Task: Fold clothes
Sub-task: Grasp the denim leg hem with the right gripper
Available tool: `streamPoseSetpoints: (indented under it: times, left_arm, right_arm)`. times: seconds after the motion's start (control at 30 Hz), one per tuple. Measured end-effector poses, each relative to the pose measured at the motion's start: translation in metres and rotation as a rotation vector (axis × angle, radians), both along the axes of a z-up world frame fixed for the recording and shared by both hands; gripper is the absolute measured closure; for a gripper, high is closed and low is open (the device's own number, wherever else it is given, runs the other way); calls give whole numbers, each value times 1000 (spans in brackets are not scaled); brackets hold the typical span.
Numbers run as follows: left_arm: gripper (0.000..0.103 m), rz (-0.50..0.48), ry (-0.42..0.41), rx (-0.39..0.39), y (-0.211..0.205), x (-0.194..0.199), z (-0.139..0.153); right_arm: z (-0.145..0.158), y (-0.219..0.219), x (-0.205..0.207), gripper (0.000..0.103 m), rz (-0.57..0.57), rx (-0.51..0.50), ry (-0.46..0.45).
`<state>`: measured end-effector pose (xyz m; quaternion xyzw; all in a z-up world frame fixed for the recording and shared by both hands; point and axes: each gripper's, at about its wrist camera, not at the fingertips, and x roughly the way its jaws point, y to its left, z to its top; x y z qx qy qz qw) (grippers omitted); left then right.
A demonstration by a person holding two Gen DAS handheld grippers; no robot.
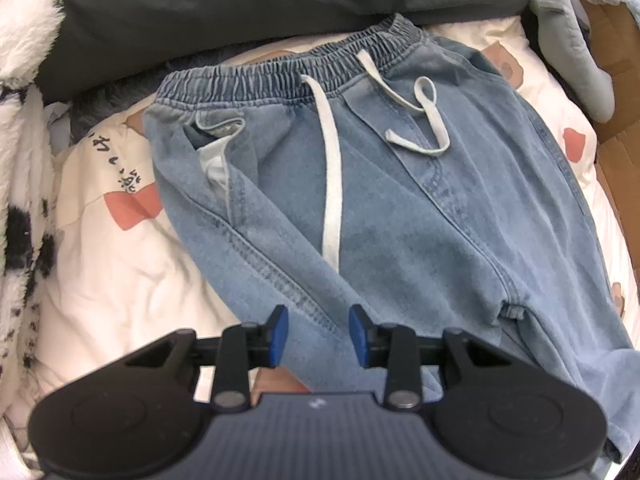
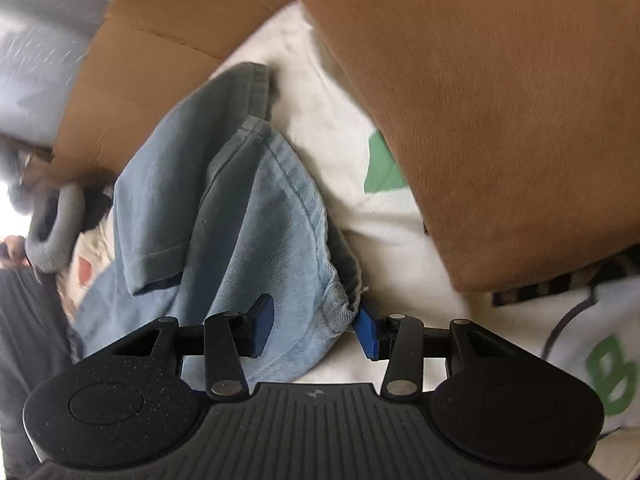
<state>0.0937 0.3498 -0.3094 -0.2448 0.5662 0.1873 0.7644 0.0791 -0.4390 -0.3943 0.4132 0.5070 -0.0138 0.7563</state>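
Light blue denim jeans (image 1: 400, 200) lie flat on the bed, elastic waistband (image 1: 288, 72) at the far end and a white drawstring (image 1: 332, 184) trailing down the front. My left gripper (image 1: 318, 334) hovers open over the jeans' left leg, near its side seam, holding nothing. In the right wrist view the bunched leg ends of the jeans (image 2: 256, 216) are folded over each other. My right gripper (image 2: 314, 330) is open, and the frayed hem (image 2: 340, 300) lies between its blue pads (image 2: 262, 328).
The bed has a cream printed duvet (image 1: 108, 264). A dark grey pillow (image 1: 240, 4) lies beyond the waistband, a fluffy black-and-white blanket (image 1: 20, 160) at left, a grey plush toy (image 1: 572, 48) and cardboard (image 1: 616, 140) at right. A brown plush surface (image 2: 500, 120) crowds the right gripper's right side.
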Motion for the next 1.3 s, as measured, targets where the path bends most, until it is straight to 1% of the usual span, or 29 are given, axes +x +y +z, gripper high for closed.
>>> streamPoseSetpoints:
  times: [0.03, 0.07, 0.17, 0.27, 0.4, 0.53, 0.63, 0.83, 1.1, 1.3]
  left_arm:
    - [67, 3, -3, -3, 0, 0, 1]
    - [67, 7, -6, -6, 0, 0, 1]
    - [67, 15, -15, -14, 1, 1, 3]
    - [67, 17, -23, -15, 3, 0, 4]
    - [67, 19, -33, -17, 6, -1, 7]
    - [67, 22, -44, -19, 8, -2, 9]
    - [67, 23, -52, -20, 10, -3, 11]
    - [67, 32, -49, -37, 13, -12, 7]
    - [67, 46, -40, -62, 17, -24, 1]
    - [67, 49, -29, -84, 11, -28, -6]
  right_arm:
    - [-1, 1, 2, 77, -1, 6, 9]
    - [-1, 1, 3, 96, 2, 7, 16]
    - [11, 4, 4, 96, 27, -4, 12]
    - [33, 2, 3, 96, 34, -4, 1]
    - [63, -1, 1, 96, 56, -34, -8]
    - [89, -3, -6, 96, 91, -67, -9]
    - [100, -7, -19, 96, 99, -75, 6]
    - [108, -12, -52, 96, 120, -83, 60]
    - [104, -14, -92, 96, 114, -79, 165]
    - [103, -16, -114, 96, 95, -79, 197]
